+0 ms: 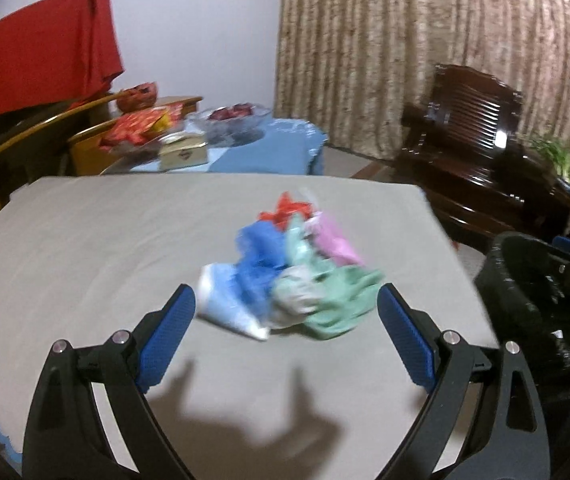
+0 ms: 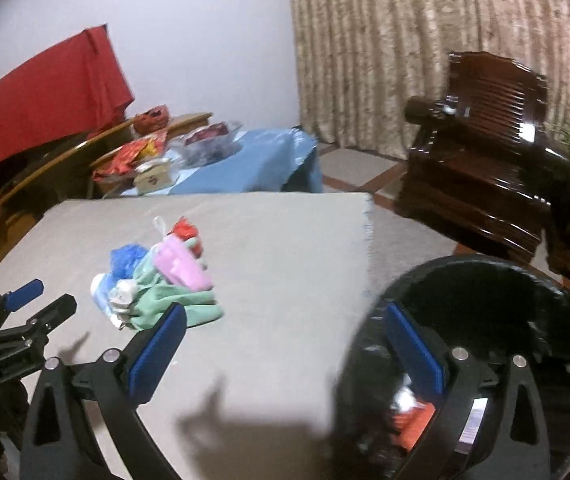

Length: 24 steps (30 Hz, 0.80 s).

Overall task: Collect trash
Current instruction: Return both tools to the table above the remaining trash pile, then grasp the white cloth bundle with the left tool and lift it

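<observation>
I see the trash pile [image 1: 285, 272] mid-table [image 1: 85, 248], bin [image 2: 485, 320] off the table's right edge, chair [image 2: 485, 152] behind it, cluttered side table [image 1: 277, 148] far left.

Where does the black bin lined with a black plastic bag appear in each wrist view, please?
Left wrist view: the black bin lined with a black plastic bag sits at the right edge, beyond the grey table's right side.
Right wrist view: it fills the lower right, behind the right gripper's right finger.
Shared landmark: the pile of crumpled coloured bags on the table.
</observation>
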Available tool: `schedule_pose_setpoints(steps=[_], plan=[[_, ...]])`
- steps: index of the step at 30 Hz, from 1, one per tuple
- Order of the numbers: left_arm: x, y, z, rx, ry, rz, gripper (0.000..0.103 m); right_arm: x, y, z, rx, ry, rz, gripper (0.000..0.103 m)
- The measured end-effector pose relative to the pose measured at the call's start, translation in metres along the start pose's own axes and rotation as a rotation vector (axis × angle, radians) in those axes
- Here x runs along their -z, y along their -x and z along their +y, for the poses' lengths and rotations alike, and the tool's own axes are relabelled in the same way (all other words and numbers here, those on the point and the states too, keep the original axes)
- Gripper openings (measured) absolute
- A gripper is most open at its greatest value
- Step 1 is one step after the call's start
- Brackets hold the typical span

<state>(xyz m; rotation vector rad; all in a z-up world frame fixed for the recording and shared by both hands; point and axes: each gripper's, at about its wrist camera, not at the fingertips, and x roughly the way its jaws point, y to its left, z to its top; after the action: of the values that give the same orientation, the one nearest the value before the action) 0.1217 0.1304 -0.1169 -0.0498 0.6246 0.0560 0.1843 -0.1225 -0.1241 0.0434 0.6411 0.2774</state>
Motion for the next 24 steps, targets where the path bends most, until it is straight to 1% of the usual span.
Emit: schedule_pose_setpoints(steps=[7,10,12,15,24], plan=[[0.007,-0.018,0.022,-0.036,0.029,0.036,0.089,0.004,-0.040,0.033,-0.007,0.054,0.062,0.097],[0.010,-0.025,0.029,-0.032,0.046,0.051,0.085,0.006,-0.055,0.040,0.009,0.066,0.089,0.097],[0.011,-0.029,0.029,-0.028,0.054,0.056,0.085,0.006,-0.061,0.041,0.012,0.062,0.099,0.097],[0.009,-0.037,0.025,-0.007,0.055,0.056,0.082,0.006,-0.066,0.039,0.028,0.069,0.105,0.097],[-0.001,-0.073,-0.009,0.072,0.023,0.083,0.064,0.004,-0.074,0.026,0.041,0.070,0.128,0.097]])
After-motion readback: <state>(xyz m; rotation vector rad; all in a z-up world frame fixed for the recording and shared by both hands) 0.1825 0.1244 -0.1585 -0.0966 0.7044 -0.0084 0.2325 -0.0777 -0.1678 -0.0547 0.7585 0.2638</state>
